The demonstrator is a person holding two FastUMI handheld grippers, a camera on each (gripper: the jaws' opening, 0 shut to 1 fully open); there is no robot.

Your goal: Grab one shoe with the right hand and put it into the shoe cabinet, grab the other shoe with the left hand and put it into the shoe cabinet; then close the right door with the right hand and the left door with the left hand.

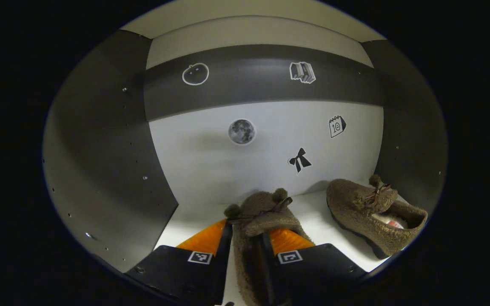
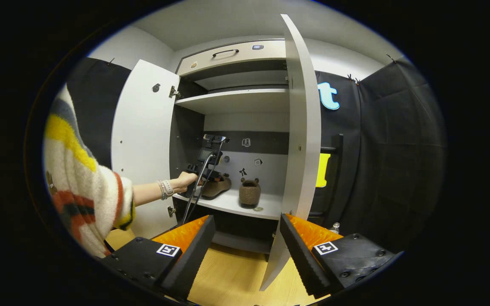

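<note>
In the left gripper view, my left gripper (image 1: 247,231) is shut on a brown fuzzy shoe (image 1: 262,208), its toe pointing at the cabinet's back wall, low over the white shelf (image 1: 198,216). The second brown shoe (image 1: 374,216) lies on that shelf to the right, apart from the first. In the right gripper view, my right gripper (image 2: 247,238) stands open with nothing in it, well back from the shoe cabinet. A hand (image 2: 185,180) holds the left gripper (image 2: 204,168) inside the cabinet over the held shoe (image 2: 218,185). The other shoe (image 2: 249,192) sits heel-out at mid shelf.
Both cabinet doors stand open: the left door (image 2: 143,144) swung wide, the right door (image 2: 300,127) edge-on just past my right finger. An upper shelf (image 2: 236,100) and a drawer (image 2: 228,53) lie above. A striped sleeve (image 2: 83,187) crosses the left; wooden floor (image 2: 236,276) below.
</note>
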